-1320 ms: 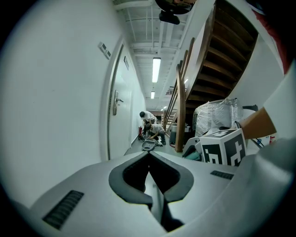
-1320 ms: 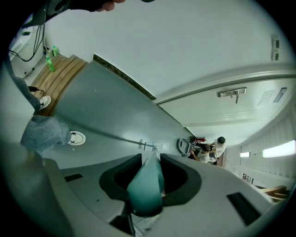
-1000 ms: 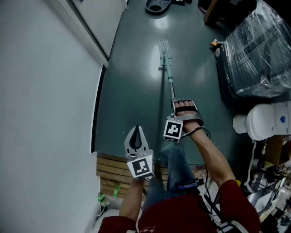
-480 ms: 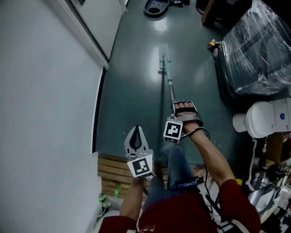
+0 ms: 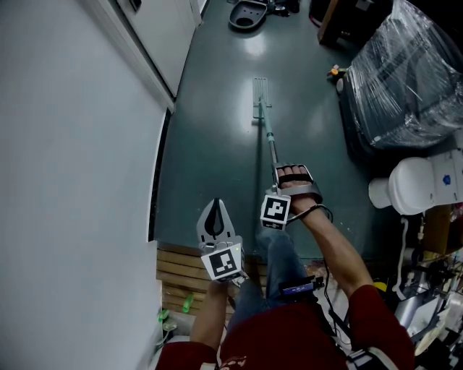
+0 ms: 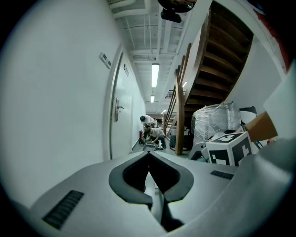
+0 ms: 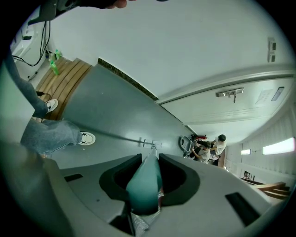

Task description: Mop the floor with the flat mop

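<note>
The flat mop's pale head [image 5: 260,92] lies on the dark green floor [image 5: 217,144] ahead of me. Its thin pole [image 5: 269,134] runs back to my right gripper [image 5: 282,168], which is shut on the teal handle. In the right gripper view the teal handle [image 7: 144,183] fills the gap between the jaws, and the mop head [image 7: 154,144] shows small beyond them. My left gripper [image 5: 215,207] hangs to the left of the pole, apart from it. In the left gripper view the left gripper [image 6: 149,154] is shut, tips touching, holding nothing.
A white wall and door [image 5: 152,43] line the left side. Wooden slats [image 5: 179,273] lie by my feet. A plastic-wrapped bulk [image 5: 405,72] and a white round container [image 5: 409,189] stand right. A dark object [image 5: 249,11] and crouching people [image 6: 152,132] are far down the corridor, by a staircase [image 6: 217,60].
The mop head has slid back along the floor toward me. My right gripper has kept its hold and barely moved; the left gripper has stayed in place.
</note>
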